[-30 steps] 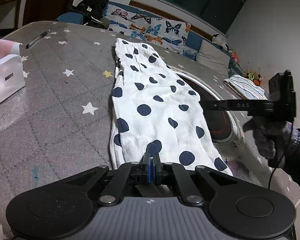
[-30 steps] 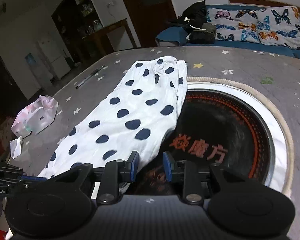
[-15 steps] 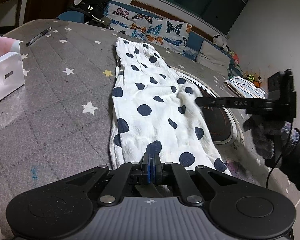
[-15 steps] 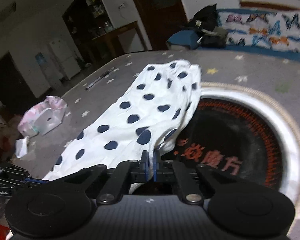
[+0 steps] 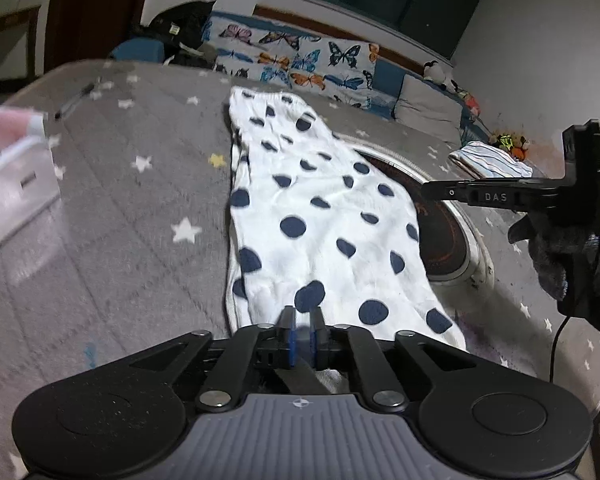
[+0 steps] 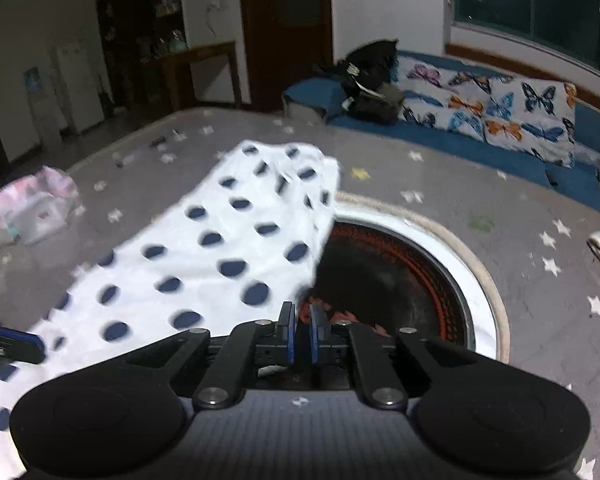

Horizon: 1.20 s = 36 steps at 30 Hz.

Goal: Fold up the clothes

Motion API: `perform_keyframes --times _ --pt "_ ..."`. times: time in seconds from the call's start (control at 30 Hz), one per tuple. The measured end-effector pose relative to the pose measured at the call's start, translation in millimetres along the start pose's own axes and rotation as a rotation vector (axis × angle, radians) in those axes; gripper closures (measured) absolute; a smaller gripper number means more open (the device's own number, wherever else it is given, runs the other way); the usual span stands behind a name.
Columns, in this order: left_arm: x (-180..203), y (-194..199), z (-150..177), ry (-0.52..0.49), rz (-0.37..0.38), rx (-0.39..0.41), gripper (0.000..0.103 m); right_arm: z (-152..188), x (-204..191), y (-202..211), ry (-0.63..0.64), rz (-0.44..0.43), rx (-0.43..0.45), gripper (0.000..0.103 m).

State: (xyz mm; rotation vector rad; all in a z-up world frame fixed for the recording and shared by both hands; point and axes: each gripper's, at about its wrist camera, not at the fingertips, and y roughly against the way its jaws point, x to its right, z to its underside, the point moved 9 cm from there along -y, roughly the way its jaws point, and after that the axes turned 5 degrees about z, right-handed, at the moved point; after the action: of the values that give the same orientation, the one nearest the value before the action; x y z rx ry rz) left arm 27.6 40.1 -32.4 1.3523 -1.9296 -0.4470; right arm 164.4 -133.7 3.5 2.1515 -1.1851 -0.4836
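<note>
A white garment with dark blue dots (image 5: 324, 216) lies lengthwise on the grey star-print cover (image 5: 132, 216); its right edge overlaps a round black cooktop (image 5: 440, 236). My left gripper (image 5: 302, 332) sits at the garment's near hem, its blue pads a narrow gap apart, and white cloth shows just under the fingers. My right gripper (image 6: 300, 328) hovers over the garment's (image 6: 220, 248) right edge where it meets the cooktop (image 6: 396, 280). Its pads are slightly parted and nothing shows between them. In the left wrist view the right gripper (image 5: 428, 191) is held by a gloved hand (image 5: 556, 248).
A white box with a pink bag (image 5: 12, 184) stands at the left, with a pen (image 5: 76, 100) further back. A folded striped cloth (image 5: 488, 162) lies at the far right. A butterfly-print sofa (image 6: 492, 108) with a black bag (image 6: 372, 68) runs along the back.
Both grippers' pads were pressed together half a second ago and now stand slightly apart. The right gripper has let go of the garment's edge and risen. Both views are blurred by motion.
</note>
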Motion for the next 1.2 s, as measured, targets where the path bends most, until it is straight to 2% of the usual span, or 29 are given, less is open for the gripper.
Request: perform_keyframes --times 0.2,0.37,0.43,0.57,0.83,0.93,1.07,1.2 --pt "4 -10 -19 -0.014 0.004 0.028 0.086 8 -34 -7 0.045 -0.093 -0.032 0.086" --pt "-8 -29 -16 -0.018 -0.026 -0.014 0.086 24 -49 -20 0.093 -0.116 -0.091 0.078" --pt "-11 -28 -14 -0.025 -0.026 -0.015 0.086 26 -53 -13 0.118 -0.115 -0.087 0.078" --pt "0 -14 -10 -0.051 -0.011 -0.001 0.078 27 -60 3 0.169 -0.112 -0.074 0.073" --pt "33 10 9 -0.137 0.064 0.005 0.077 53 -121 56 0.312 -0.272 -0.052 0.068" --pt "33 11 18 -0.170 0.057 -0.010 0.077 68 -142 69 0.354 -0.321 -0.053 0.068" --pt "33 13 30 -0.213 0.048 -0.030 0.078 89 -157 70 0.422 -0.298 -0.069 0.068" --pt "34 18 36 -0.245 0.039 -0.033 0.078 84 -162 83 0.449 -0.277 -0.022 0.068"
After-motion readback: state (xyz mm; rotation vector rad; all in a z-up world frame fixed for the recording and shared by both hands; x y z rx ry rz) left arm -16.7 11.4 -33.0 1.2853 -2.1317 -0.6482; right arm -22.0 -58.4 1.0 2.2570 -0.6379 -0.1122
